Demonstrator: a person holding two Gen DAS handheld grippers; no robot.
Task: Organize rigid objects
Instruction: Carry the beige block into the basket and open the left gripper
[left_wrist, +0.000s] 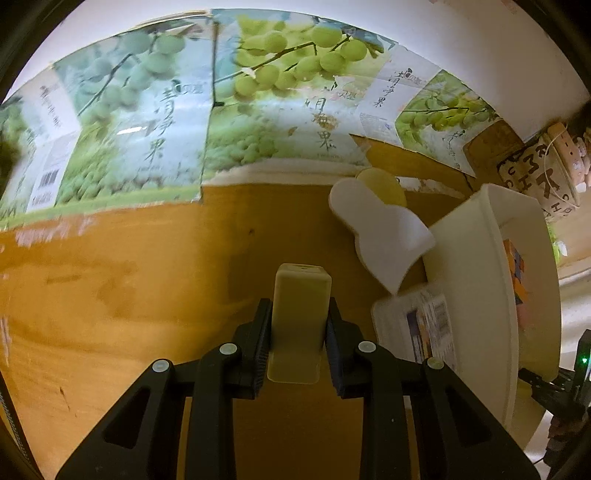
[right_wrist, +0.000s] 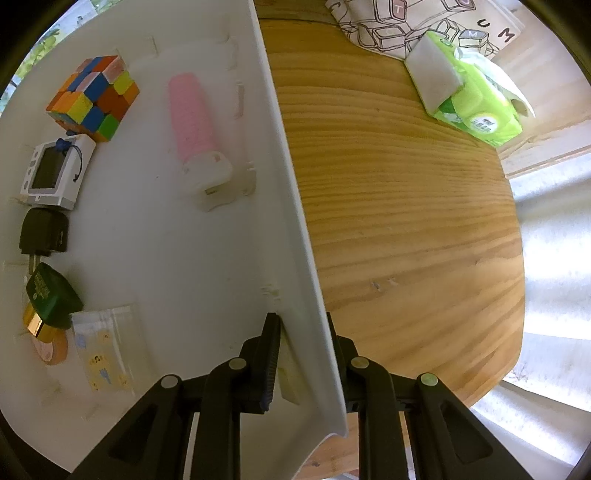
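The left gripper (left_wrist: 298, 332) is closed on a pale cream block (left_wrist: 300, 310), a smooth rectangular thing with a small slot at its top end; the two ribbed pads press its long sides, and the block stands out beyond the fingertips above the wooden table (left_wrist: 129, 295). Because the pads hold only the lower half of a smooth body, I think the block could turn or slide between them if the hand swings quickly, and then it would fall on the table instead of in the bin. The white bin (left_wrist: 476, 236) lies to the right, and between the block and the bin stand a white curved holder (left_wrist: 384, 236) with a yellow round piece (left_wrist: 384, 186) behind it, and a flat white packet (left_wrist: 417, 325) just beside the bin wall; a low path could knock these over. The right gripper (right_wrist: 303, 354) is clamped narrowly on the bin's wall (right_wrist: 295, 206), one pad inside and one outside. If this grip pulls or tilts the wall, the bin may shift and the things inside, the colour cube (right_wrist: 94, 98), the pink tube (right_wrist: 194, 125), the small screen device (right_wrist: 53, 175) and the two dark plugs (right_wrist: 46, 236), may slide together. The free floor of the bin is near the pink tube, so dropping from too high could make the block bounce against it.
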